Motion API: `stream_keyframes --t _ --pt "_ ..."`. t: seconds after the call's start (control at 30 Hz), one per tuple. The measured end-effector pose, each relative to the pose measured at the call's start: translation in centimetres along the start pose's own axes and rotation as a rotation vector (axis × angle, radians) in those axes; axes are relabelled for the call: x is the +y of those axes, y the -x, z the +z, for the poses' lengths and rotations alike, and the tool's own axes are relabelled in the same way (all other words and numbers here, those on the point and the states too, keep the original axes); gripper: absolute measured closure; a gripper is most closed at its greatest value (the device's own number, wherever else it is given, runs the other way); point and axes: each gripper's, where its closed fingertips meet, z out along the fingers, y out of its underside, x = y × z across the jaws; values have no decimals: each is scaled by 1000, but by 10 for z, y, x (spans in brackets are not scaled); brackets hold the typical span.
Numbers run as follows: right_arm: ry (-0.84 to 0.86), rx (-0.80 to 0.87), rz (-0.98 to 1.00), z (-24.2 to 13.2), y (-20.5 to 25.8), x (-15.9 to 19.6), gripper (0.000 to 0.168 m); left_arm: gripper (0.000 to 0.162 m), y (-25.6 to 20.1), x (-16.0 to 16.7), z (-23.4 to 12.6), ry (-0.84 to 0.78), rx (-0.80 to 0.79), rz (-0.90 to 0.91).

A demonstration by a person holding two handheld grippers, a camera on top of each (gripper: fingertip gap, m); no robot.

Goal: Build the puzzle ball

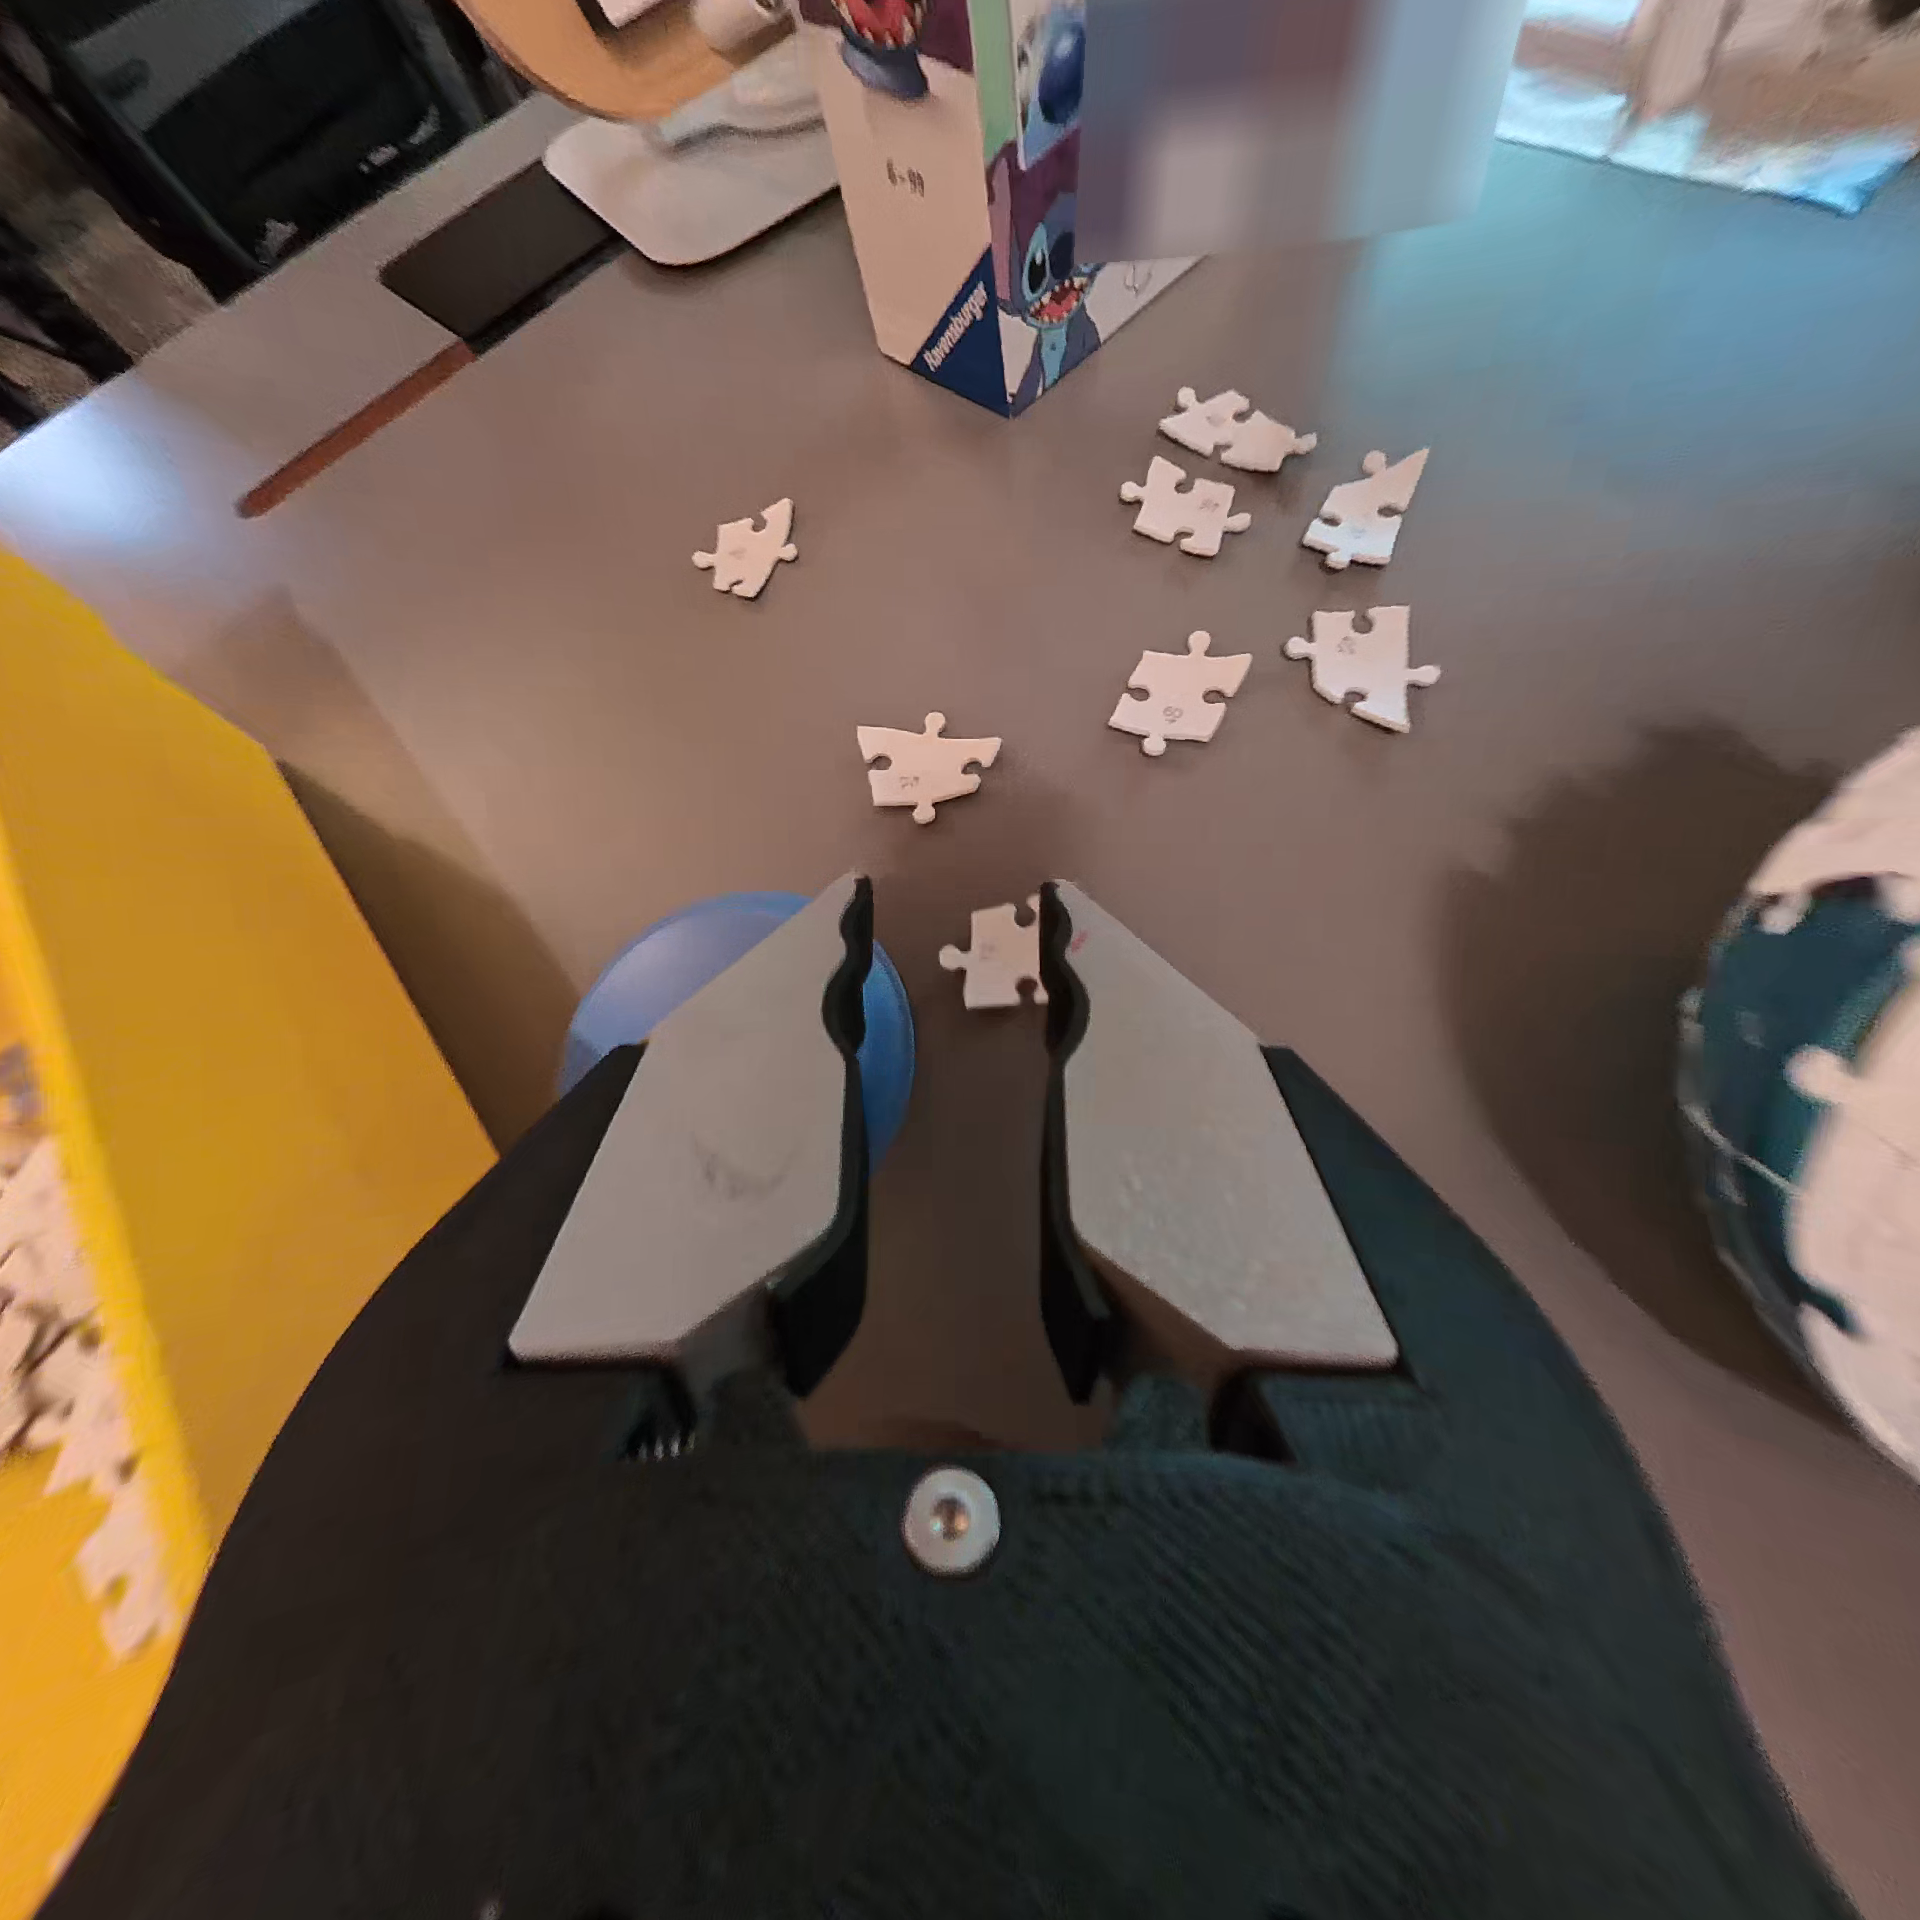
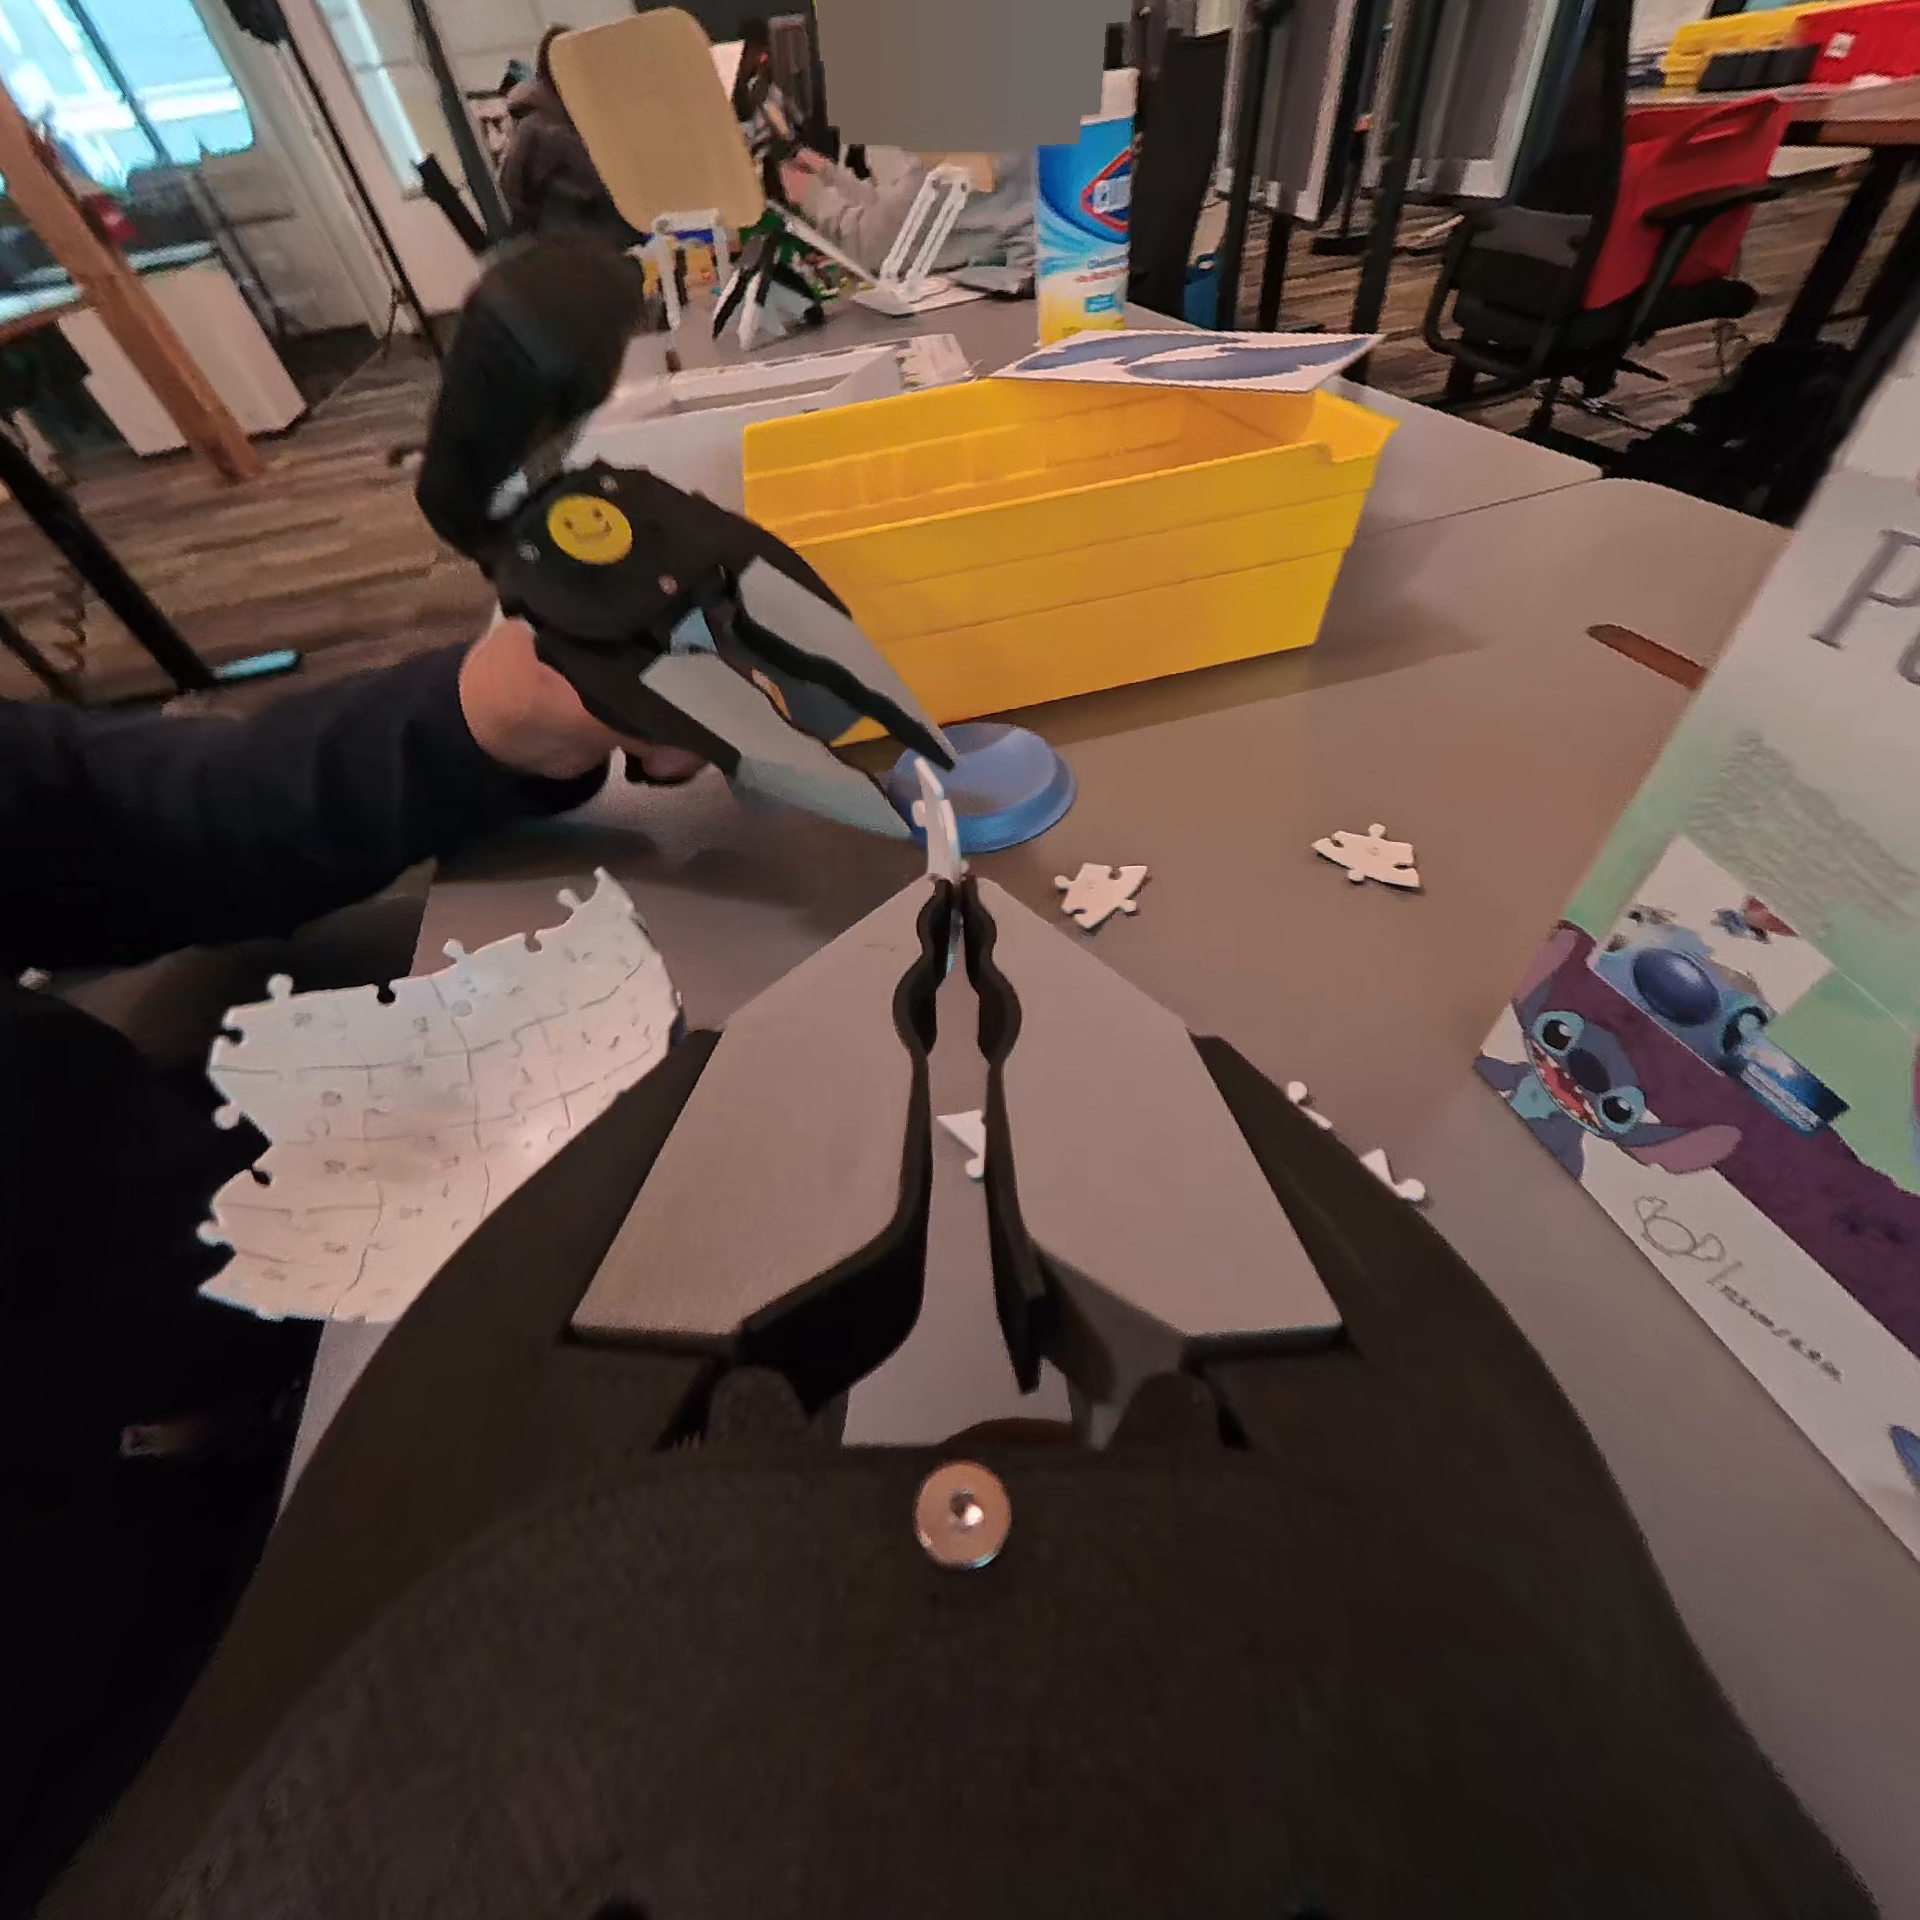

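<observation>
My right gripper (image 2: 951, 888) is shut on a white puzzle piece (image 2: 938, 831) that stands edge-on above its tips. The curved, half-built puzzle ball (image 2: 436, 1101) lies white side up at the lower left and also shows at the right edge of the left wrist view (image 1: 1818, 1091). My left gripper (image 1: 956, 904) is open and empty, low over the table, with a loose white piece (image 1: 992, 956) lying just beyond its tips. In the right wrist view the left gripper (image 2: 928, 798) hovers by the blue round stand (image 2: 997, 790).
Several loose white pieces (image 1: 1179, 691) lie on the grey table (image 1: 623, 675). The upright puzzle box (image 1: 966, 208) stands behind them and at the right (image 2: 1766, 987). A yellow bin (image 2: 1060, 551) sits at the table's far side, close on the left (image 1: 156, 935). The blue stand (image 1: 883, 997) is behind the left finger. The grippers' ends are close to 15 centimeters from one another.
</observation>
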Motion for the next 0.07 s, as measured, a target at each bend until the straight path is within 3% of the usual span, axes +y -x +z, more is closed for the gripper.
stream_keyframes --t 0.07 --pt "27 -24 -67 2 11 3 168 133 -5 5 -18 10 -9 -30"
